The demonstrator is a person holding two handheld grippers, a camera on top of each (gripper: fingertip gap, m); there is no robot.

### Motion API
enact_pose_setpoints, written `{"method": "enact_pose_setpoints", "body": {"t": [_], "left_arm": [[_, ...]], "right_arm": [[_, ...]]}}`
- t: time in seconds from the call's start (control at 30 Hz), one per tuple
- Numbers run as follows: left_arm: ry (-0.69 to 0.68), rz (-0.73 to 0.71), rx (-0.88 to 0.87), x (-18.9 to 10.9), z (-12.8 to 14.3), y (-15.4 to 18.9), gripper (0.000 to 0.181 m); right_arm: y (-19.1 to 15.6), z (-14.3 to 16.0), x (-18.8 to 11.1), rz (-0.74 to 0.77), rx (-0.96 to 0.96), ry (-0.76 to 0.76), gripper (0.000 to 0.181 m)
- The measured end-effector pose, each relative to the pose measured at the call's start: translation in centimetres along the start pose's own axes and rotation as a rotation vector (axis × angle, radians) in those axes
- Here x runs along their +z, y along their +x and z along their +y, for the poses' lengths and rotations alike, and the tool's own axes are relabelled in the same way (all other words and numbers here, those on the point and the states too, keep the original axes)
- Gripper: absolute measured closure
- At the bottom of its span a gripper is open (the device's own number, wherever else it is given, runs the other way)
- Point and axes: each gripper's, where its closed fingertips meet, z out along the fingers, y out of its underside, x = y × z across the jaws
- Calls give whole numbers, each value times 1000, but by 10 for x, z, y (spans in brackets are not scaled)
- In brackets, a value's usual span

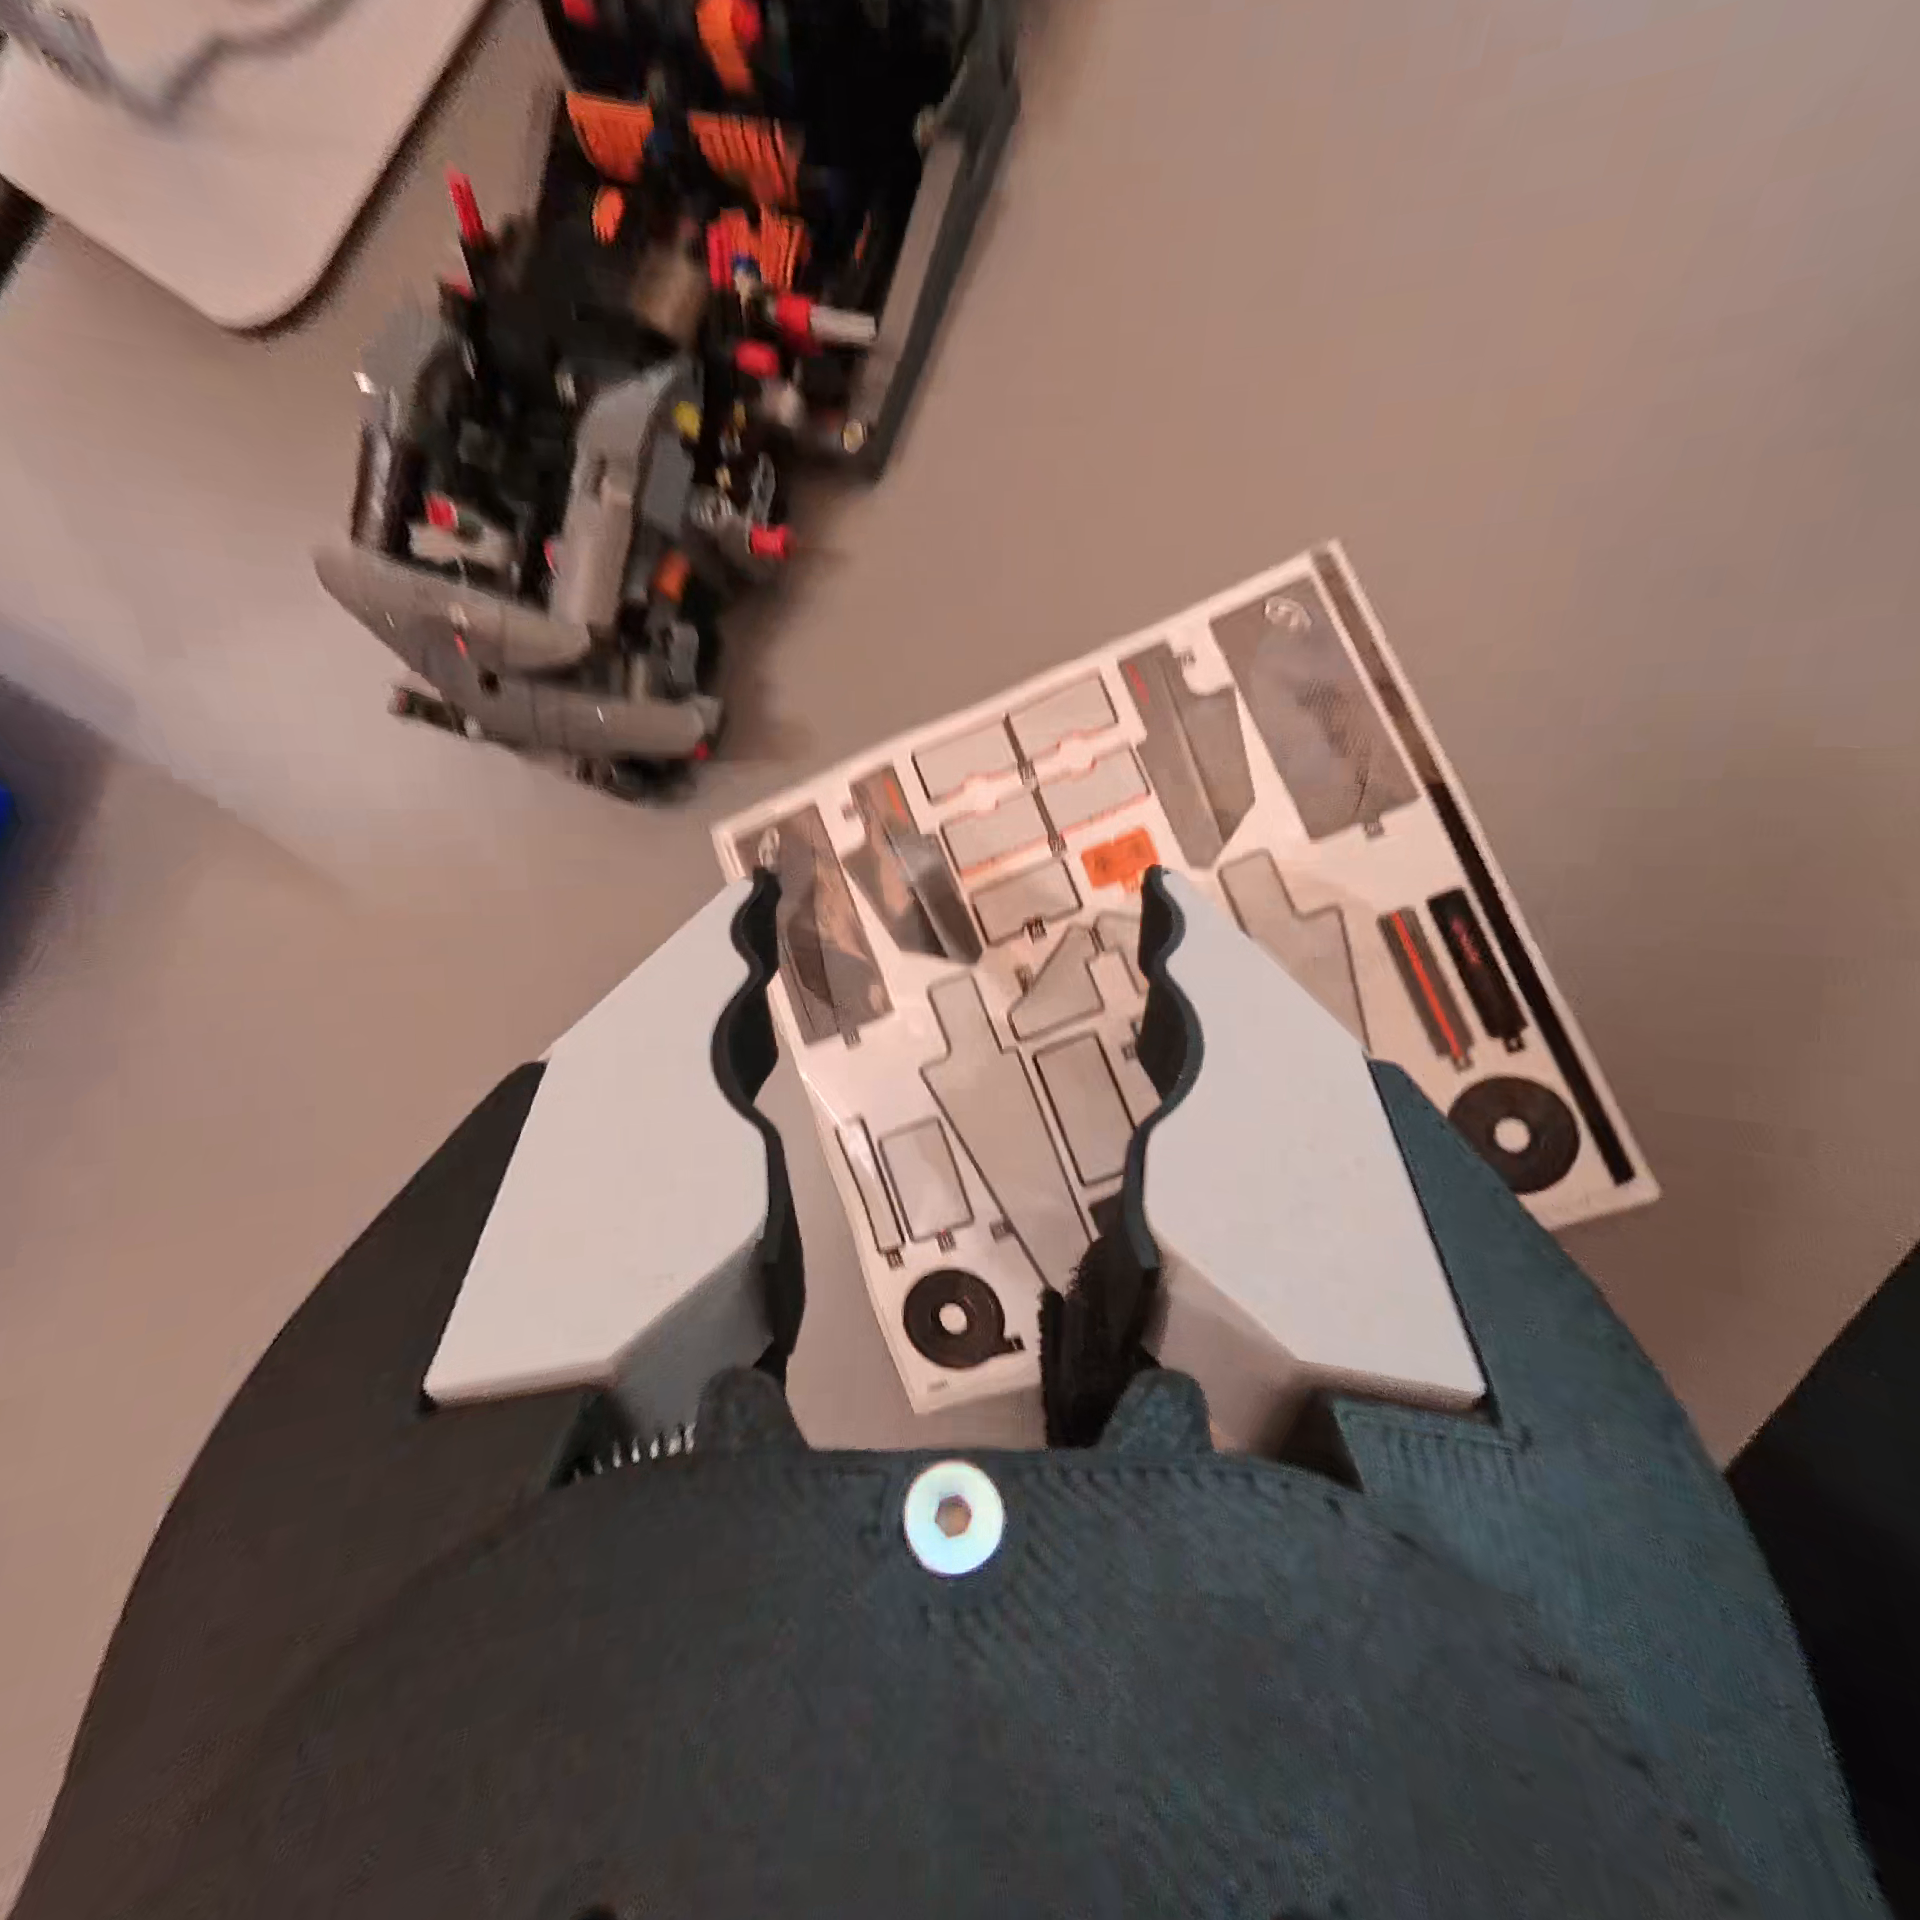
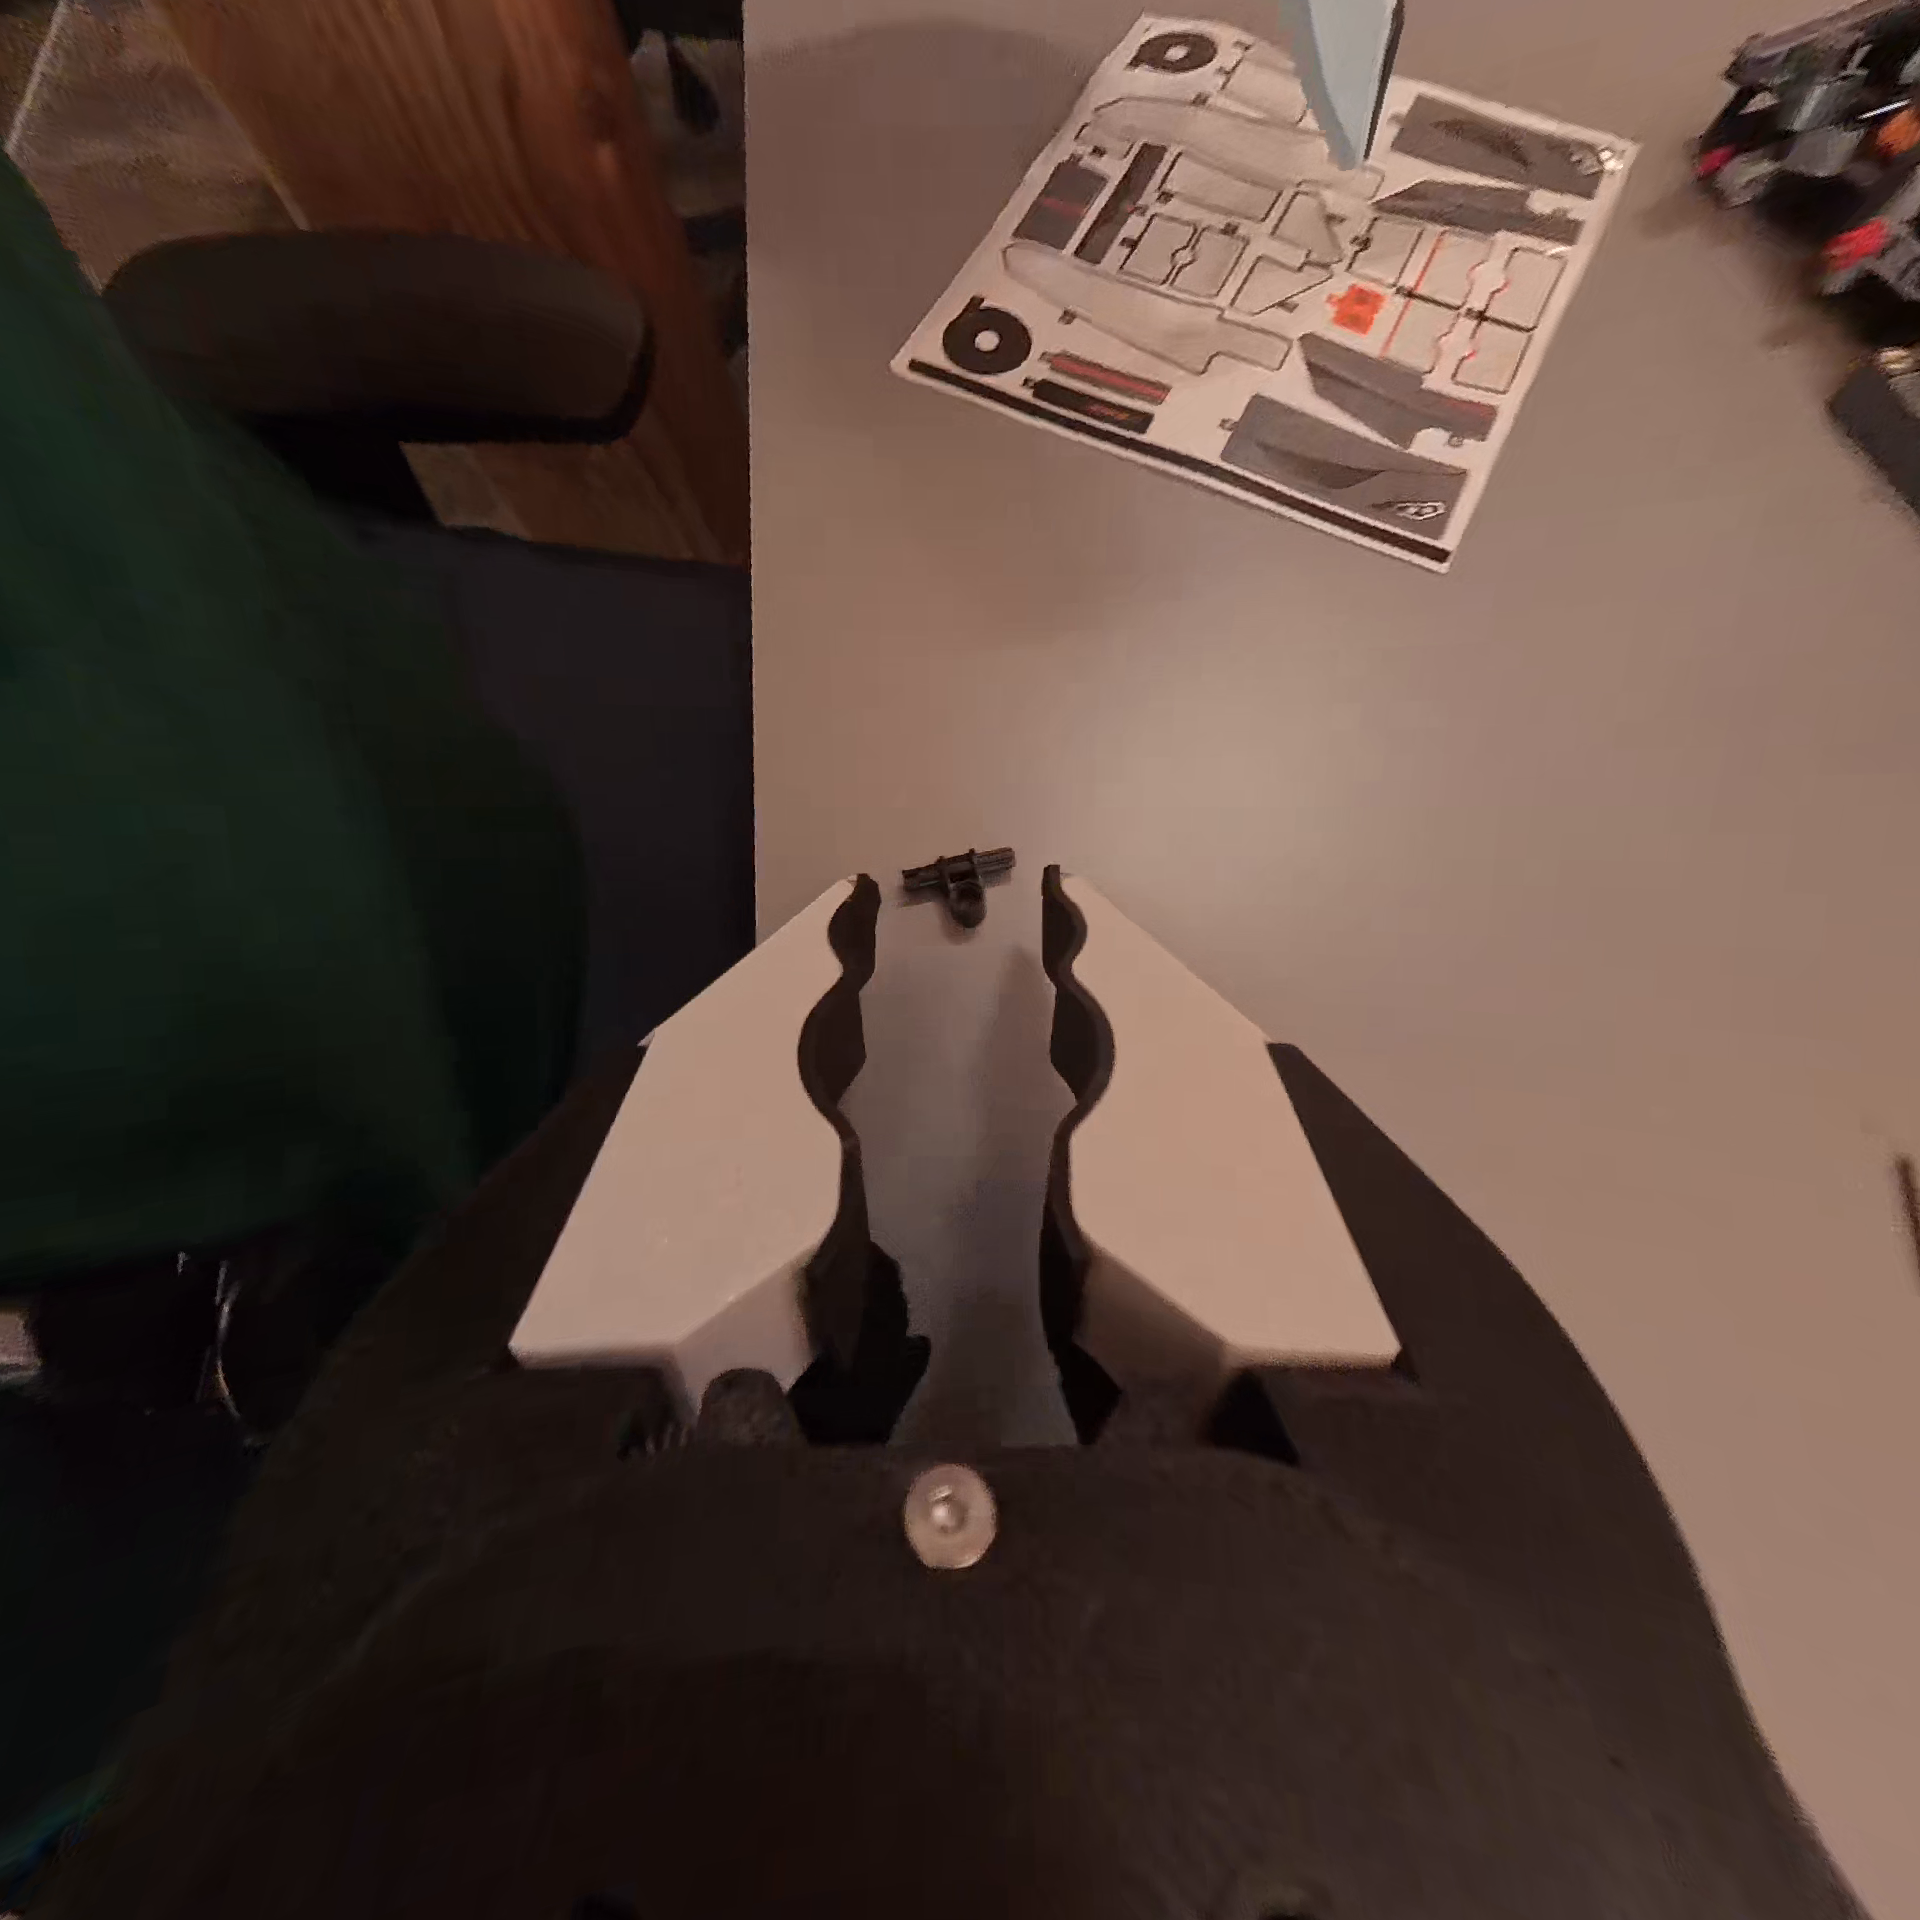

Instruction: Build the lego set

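A partly built grey, black and orange lego vehicle (image 1: 551, 561) stands on the beige table, beyond and left of my left gripper (image 1: 956, 883). That gripper is open and empty, hovering over a white sticker sheet (image 1: 1299, 831). In the right wrist view my right gripper (image 2: 951, 883) is open and empty, its tips just short of a small black lego connector piece (image 2: 958, 878) lying on the table near the left edge. The sticker sheet (image 2: 1247, 301) lies farther off, with a tip of the left gripper's fingers (image 2: 1345, 83) above it. The vehicle (image 2: 1829, 156) shows at the far right.
A dark tray of orange, red and black lego parts (image 1: 779, 208) stands behind the vehicle. A white board (image 1: 208, 156) lies at the back left. The table edge (image 2: 748, 520) runs beside a black chair armrest (image 2: 384, 322) and a green sleeve (image 2: 208, 727).
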Motion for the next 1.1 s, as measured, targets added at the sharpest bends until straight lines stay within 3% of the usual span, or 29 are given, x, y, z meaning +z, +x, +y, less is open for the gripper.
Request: {"method": "enact_pose_setpoints", "body": {"t": [0.17, 0.53, 0.77, 0.97, 1.1], "left_arm": [[-42, 21, -42, 8, 27, 10, 111], [-32, 57, -96, 12, 38, 12, 113], [-61, -29, -178, 3, 59, -18, 108], [-108, -120, -220, -8, 81, -48, 105], [-48, -240, -170, -20, 58, -73, 98]], "right_arm": [[-2, 10, 10, -8, -20, -51, 160], [7, 8, 15, 17, -8, -51, 176], [78, 26, -27, 235, 131, -38, 177], [145, 64, -69, 436, 247, -99, 177], [163, 75, -75, 460, 280, -110, 160]]}}
